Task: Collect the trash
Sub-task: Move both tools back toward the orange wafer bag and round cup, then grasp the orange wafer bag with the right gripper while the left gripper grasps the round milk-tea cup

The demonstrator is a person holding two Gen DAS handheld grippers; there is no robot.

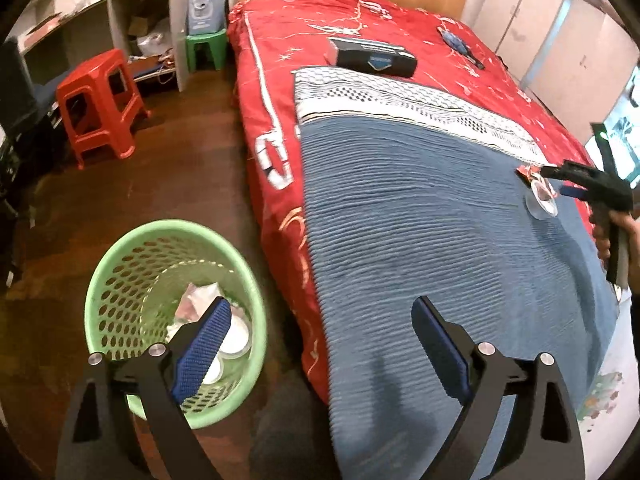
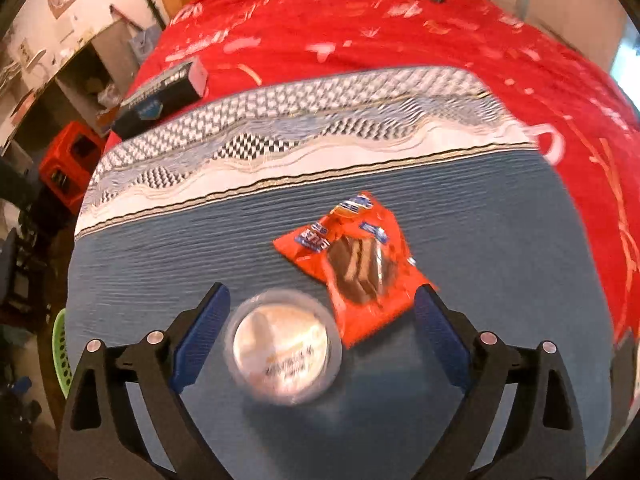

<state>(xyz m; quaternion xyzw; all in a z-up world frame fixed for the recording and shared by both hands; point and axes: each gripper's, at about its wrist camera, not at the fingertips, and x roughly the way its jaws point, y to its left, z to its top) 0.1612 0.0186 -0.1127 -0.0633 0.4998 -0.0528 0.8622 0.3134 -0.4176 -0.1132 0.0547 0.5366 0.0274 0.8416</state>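
Lid point(image 2: 286, 350) between right tongs point(image 2: 320, 332).

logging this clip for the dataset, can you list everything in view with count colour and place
snack wrapper: 1, orange-red, on the blue blanket ahead of the right gripper
plastic lid: 1, clear and whitish, on the blanket beside the wrapper
waste basket: 1, green, on the floor by the bed, trash already inside
blanket: 1, blue with patterned white border, over the bed
bedspread: 1, red
box: 1, black, on the bedspread
stools: red and green, on the floor near the desk
left gripper: open, above the bed edge
right gripper: open, over the lid
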